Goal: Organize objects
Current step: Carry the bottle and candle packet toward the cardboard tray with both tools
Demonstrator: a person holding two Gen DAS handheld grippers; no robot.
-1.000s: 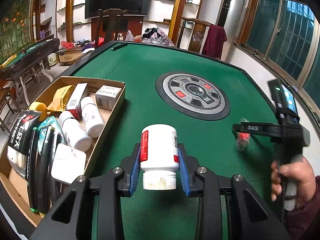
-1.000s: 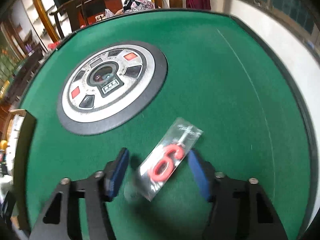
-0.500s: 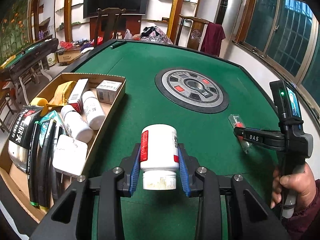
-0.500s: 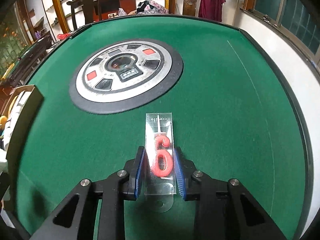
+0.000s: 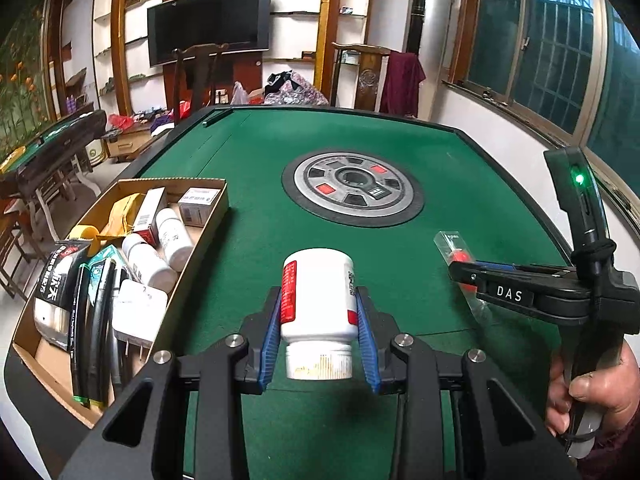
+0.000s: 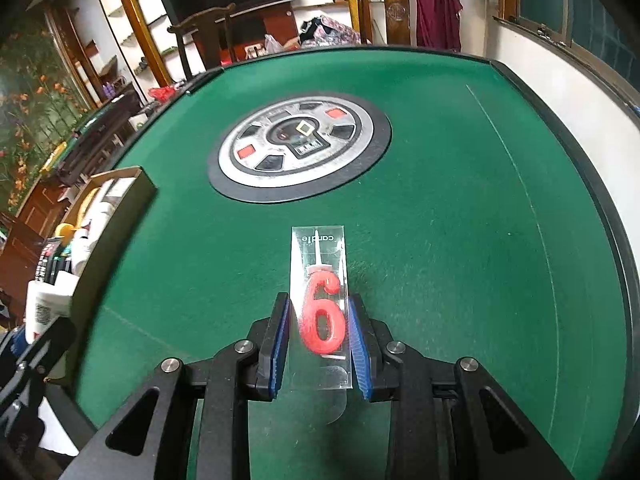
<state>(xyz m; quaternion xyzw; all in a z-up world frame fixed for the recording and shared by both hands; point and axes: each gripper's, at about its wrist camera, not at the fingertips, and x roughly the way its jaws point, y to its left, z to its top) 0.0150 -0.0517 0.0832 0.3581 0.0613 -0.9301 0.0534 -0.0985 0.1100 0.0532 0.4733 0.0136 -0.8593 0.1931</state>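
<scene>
My left gripper [image 5: 318, 316] is shut on a white pill bottle [image 5: 318, 296] with a red label, cap toward the camera, held above the green table [image 5: 240, 248]. My right gripper [image 6: 319, 336] is shut on a clear candle packet [image 6: 318, 300] holding a red number-six candle, lifted off the felt. In the left wrist view the right gripper [image 5: 464, 272] stands at the right with the candle packet [image 5: 456, 248] in it and a hand [image 5: 592, 392] on its handle. A cardboard box [image 5: 200, 240] of packed items lies at the left.
The box holds white bottles [image 5: 172, 236], small cartons [image 5: 198, 200], dark tubes [image 5: 96, 320] and a white plug [image 5: 138, 312]. A round grey control panel [image 5: 352, 186] is set in the table's middle. The raised black table rim [image 6: 592, 184] runs along the right. Chairs stand beyond the far edge.
The right gripper's jaws closed on the candle packet, which turned straight between them, and lifted it off the felt. Both grippers drew back from the panel; the bottle stays held.
</scene>
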